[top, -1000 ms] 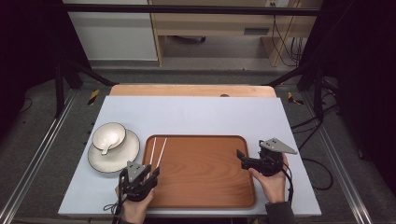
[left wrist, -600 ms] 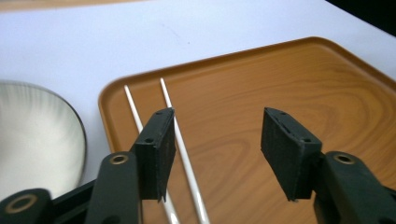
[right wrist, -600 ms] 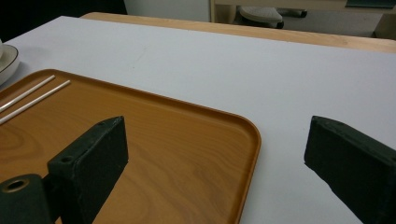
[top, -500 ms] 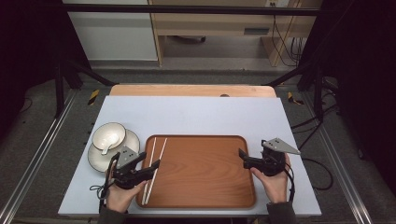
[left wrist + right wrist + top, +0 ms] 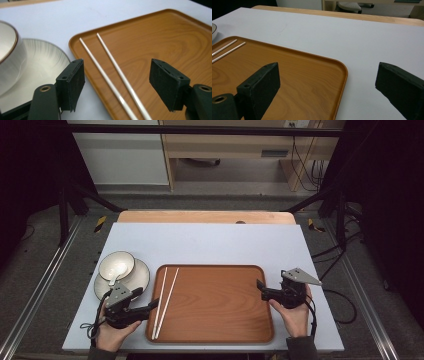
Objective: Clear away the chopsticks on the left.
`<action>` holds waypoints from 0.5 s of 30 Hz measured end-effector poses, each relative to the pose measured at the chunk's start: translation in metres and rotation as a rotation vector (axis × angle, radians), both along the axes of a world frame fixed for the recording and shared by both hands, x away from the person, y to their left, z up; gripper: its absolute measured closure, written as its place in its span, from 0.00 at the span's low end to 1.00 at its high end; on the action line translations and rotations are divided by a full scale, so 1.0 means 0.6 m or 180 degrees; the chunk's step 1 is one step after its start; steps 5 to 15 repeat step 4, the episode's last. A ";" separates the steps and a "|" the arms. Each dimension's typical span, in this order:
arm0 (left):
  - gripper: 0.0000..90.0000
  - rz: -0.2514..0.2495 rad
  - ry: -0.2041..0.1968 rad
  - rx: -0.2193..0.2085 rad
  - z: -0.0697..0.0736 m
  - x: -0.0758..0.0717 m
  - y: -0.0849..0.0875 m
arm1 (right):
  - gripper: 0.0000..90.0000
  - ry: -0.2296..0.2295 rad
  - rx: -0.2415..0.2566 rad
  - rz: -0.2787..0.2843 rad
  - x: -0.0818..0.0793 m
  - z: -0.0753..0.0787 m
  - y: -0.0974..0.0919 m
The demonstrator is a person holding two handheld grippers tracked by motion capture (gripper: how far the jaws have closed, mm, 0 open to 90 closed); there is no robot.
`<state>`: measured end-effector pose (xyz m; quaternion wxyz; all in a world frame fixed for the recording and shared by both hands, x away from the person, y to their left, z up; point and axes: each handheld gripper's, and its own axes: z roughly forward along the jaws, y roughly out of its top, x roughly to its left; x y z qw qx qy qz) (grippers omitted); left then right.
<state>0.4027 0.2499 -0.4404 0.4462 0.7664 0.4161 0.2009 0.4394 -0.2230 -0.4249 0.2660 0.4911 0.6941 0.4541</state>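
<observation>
At the near edge of the pale table point(image 5: 210, 240) the person's left hand point(image 5: 111, 336) holds the left gripper point(image 5: 152, 306) low at the tray's left rim, jaws standing wide apart with nothing between them; in the left gripper view one jaw sits over the plate's edge and the other over the tray's wood-grain floor. The right hand point(image 5: 295, 316) holds the right gripper point(image 5: 261, 287) at the tray's right rim, its jaws likewise spread and empty, straddling the rim's far right corner in the right gripper view. Between them lies the brown tray point(image 5: 220, 320), with two white chopsticks point(image 5: 165, 301) lying side by side along its left part. Just left of the tray, a white bowl point(image 5: 116, 265) rests on a plate point(image 5: 137, 275). Beyond the table's far wooden edge stands a desk point(image 5: 240, 140)
</observation>
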 end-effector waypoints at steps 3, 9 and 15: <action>0.31 0.0004 -0.0004 -0.0018 -0.006 -0.003 0.010 | 0.07 0.0007 0.0006 -0.0005 0.000 0.000 0.000; 0.31 0.0016 -0.0009 -0.0023 -0.008 -0.004 0.013 | 0.07 0.0008 0.0004 -0.0002 0.000 0.000 0.000; 0.31 0.0016 -0.0009 -0.0023 -0.008 -0.004 0.013 | 0.07 0.0008 0.0004 -0.0002 0.000 0.000 0.000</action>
